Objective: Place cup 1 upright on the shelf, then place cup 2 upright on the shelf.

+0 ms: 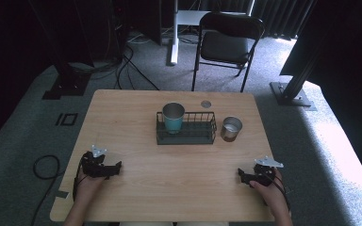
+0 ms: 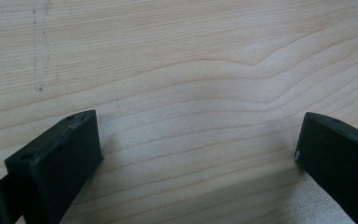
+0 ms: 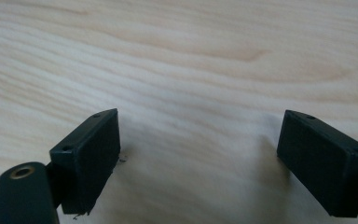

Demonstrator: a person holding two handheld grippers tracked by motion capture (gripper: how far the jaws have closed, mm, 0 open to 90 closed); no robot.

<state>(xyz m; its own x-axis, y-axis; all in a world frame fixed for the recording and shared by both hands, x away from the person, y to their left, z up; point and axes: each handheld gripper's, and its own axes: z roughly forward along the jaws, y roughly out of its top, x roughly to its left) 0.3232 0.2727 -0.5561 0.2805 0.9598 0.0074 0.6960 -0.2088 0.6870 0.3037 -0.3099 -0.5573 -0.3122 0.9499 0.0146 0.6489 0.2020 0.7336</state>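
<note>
A teal cup [image 1: 173, 117] with a metal inside stands upright in the left end of a black wire basket [image 1: 194, 133] at the table's middle. A small metal cup [image 1: 231, 128] stands on the wood just right of the basket. My left gripper [image 1: 116, 168] rests on the table near its front left, held by a hand. In its own view the left gripper [image 2: 198, 144] is open over bare wood. My right gripper [image 1: 242, 175] rests near the front right, and the right gripper [image 3: 198, 144] is open too, with nothing between the jaws.
The wooden table [image 1: 136, 188] has a small round grey disc [image 1: 206, 103] behind the basket. A black folding chair [image 1: 226, 44] stands beyond the far edge. Cables [image 1: 45, 167] lie on the carpet at the left, and dark frame posts [image 1: 294, 87] stand at both sides.
</note>
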